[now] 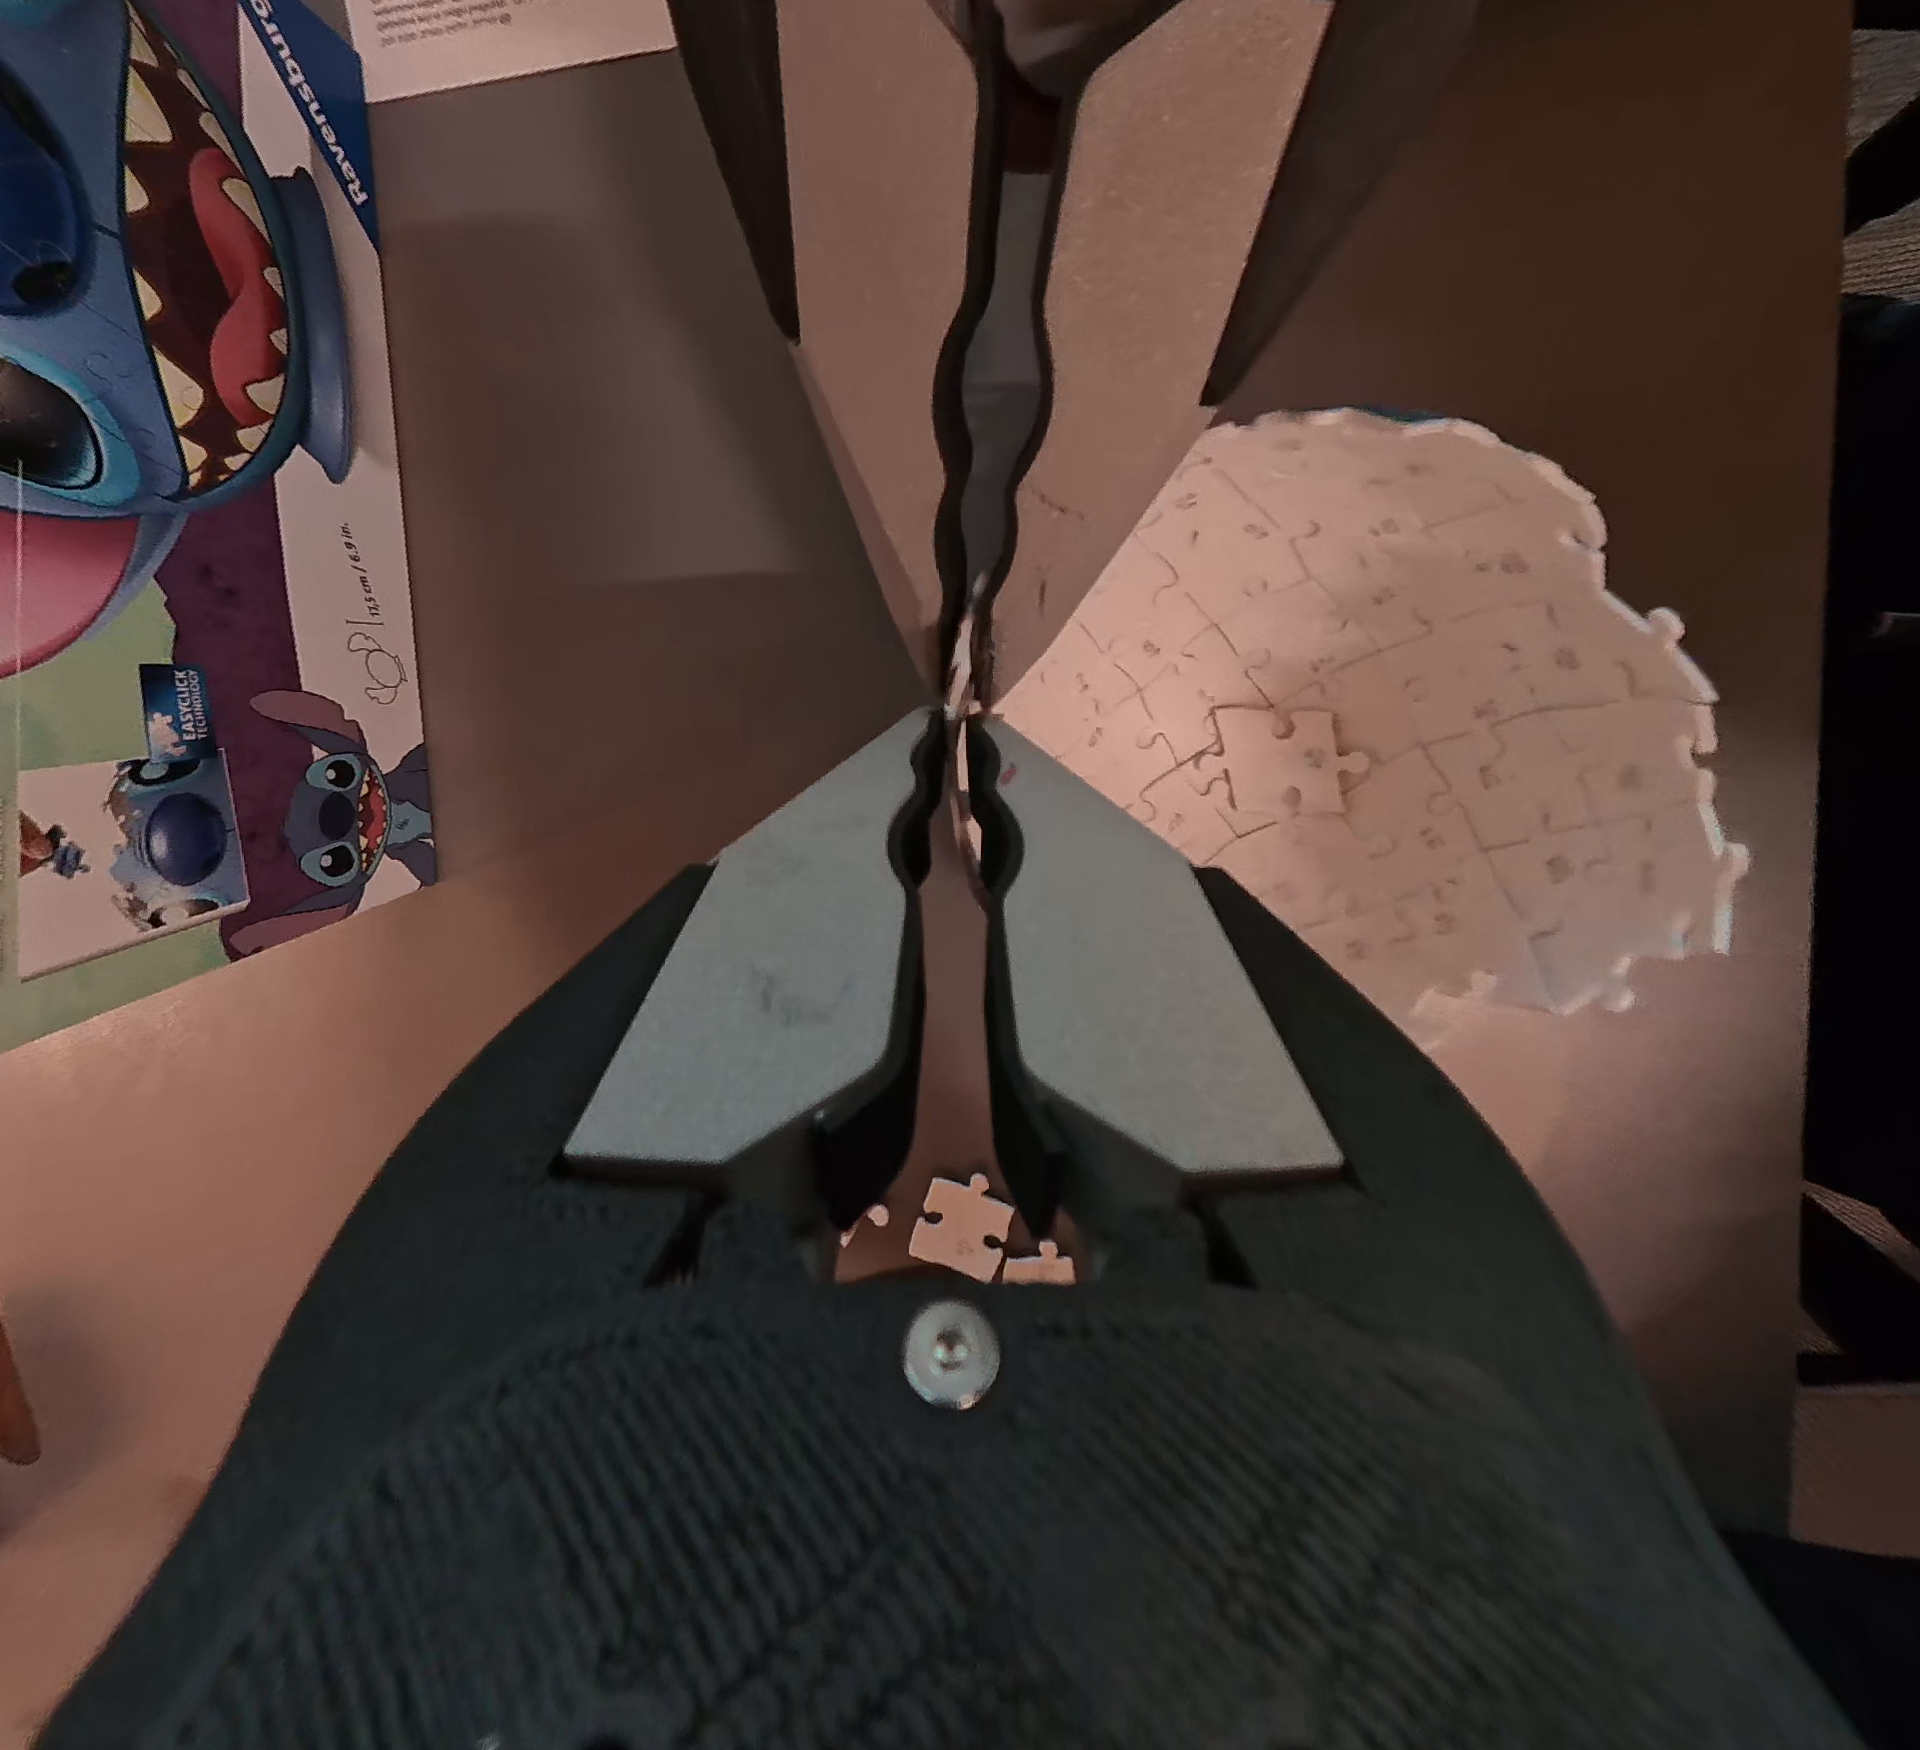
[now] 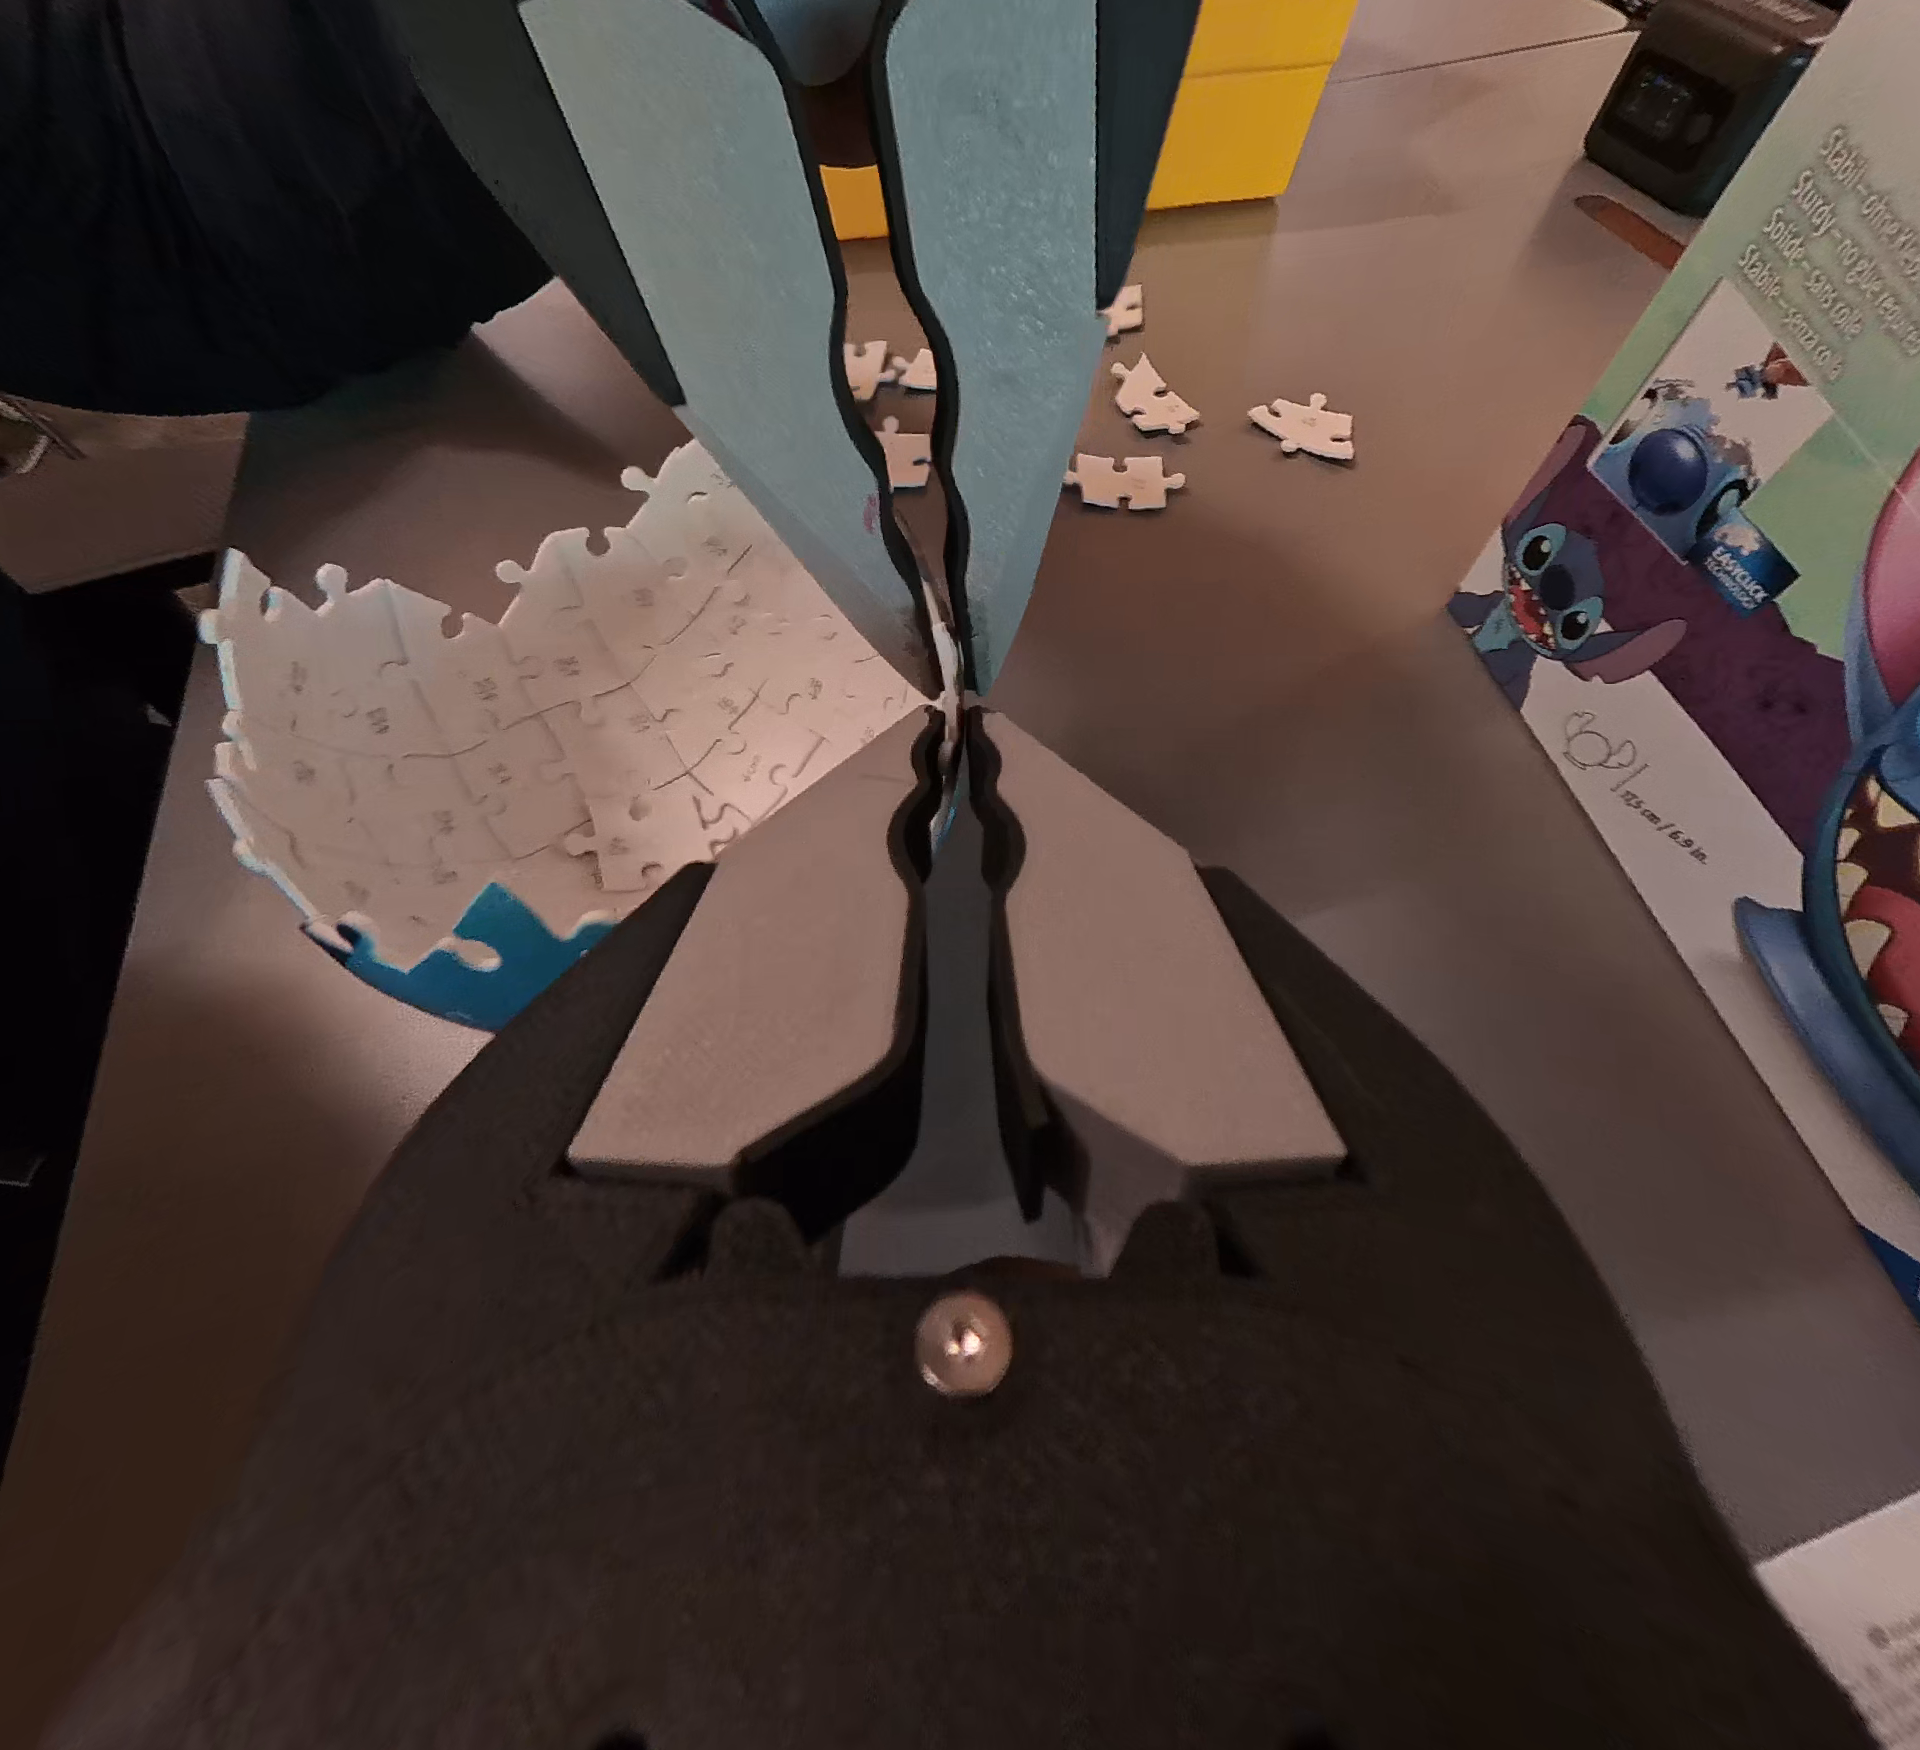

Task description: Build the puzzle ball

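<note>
Two hand-held grippers meet tip to tip above a grey table [image 2: 1299, 661]. Both pairs of fingers are nearly closed, and each seems to pinch a thin puzzle piece [image 1: 964, 661] seen edge-on at the meeting point. Whether they share one piece or press two together cannot be told. The judgement is that the pieces are being joined in the air, or one handed across, so that both sides can be squeezed at once.

The left gripper [image 1: 958, 744] reaches in opposite the right gripper [image 2: 961, 744], each appearing in the other's view.

The half-built ball [image 2: 468, 744] sits just beside the meeting point. It is an open shell with a white inside and blue outside, resting rim-up, probably so the next pieces can be added along its jagged edge.

Loose pieces [image 2: 1132, 479] lie white side up beyond the ball, near a yellow bin [image 2: 1278, 38]. The puzzle box [image 2: 1704, 640] lies on the far side of the grippers from the ball, its picture available as a guide.
</note>
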The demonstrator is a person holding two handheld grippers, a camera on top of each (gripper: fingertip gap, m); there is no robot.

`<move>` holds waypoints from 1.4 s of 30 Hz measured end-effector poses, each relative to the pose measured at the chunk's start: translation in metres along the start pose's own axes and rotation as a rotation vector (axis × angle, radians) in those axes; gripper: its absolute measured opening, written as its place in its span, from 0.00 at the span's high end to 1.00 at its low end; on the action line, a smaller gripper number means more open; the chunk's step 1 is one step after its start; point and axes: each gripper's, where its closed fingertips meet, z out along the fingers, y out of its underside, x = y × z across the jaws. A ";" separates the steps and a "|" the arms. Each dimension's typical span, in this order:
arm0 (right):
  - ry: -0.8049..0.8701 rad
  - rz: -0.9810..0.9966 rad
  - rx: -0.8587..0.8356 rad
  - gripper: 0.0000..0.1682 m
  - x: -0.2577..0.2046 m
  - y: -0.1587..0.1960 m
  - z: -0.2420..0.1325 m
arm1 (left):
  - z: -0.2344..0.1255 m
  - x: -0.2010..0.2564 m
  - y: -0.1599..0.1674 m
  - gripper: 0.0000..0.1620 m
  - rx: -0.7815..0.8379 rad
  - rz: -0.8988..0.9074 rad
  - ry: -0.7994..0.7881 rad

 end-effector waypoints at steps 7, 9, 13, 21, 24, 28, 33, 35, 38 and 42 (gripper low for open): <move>-0.007 0.004 -0.007 1.00 0.000 0.000 0.003 | 0.000 -0.001 0.002 0.99 -0.006 -0.006 -0.004; -0.008 0.002 -0.009 1.00 0.000 0.000 0.004 | 0.000 -0.001 0.002 0.99 -0.005 -0.005 -0.003; -0.003 0.000 -0.016 1.00 0.000 0.001 0.005 | 0.000 -0.001 0.002 0.99 -0.003 -0.009 0.000; 0.017 0.002 -0.030 1.00 0.001 0.001 0.007 | -0.006 0.000 0.003 0.98 0.015 -0.017 0.019; 0.021 0.009 -0.041 1.00 0.001 0.003 0.009 | -0.011 0.000 0.003 0.99 0.026 -0.026 0.024; 0.026 0.017 -0.061 1.00 0.001 0.005 0.010 | -0.008 -0.001 0.004 1.00 0.015 -0.030 0.016; 0.015 0.027 -0.062 1.00 0.000 0.006 0.011 | -0.002 -0.001 0.006 0.99 -0.016 -0.023 0.010; 0.012 0.032 -0.062 1.00 0.000 0.006 0.011 | 0.001 0.000 0.008 0.99 -0.031 -0.019 0.009; 0.011 0.035 -0.060 1.00 0.000 0.006 0.011 | 0.003 -0.001 0.007 0.99 -0.037 -0.013 -0.001; -0.009 0.076 -0.040 1.00 0.001 0.005 0.011 | 0.003 -0.001 0.007 1.00 -0.037 -0.018 -0.004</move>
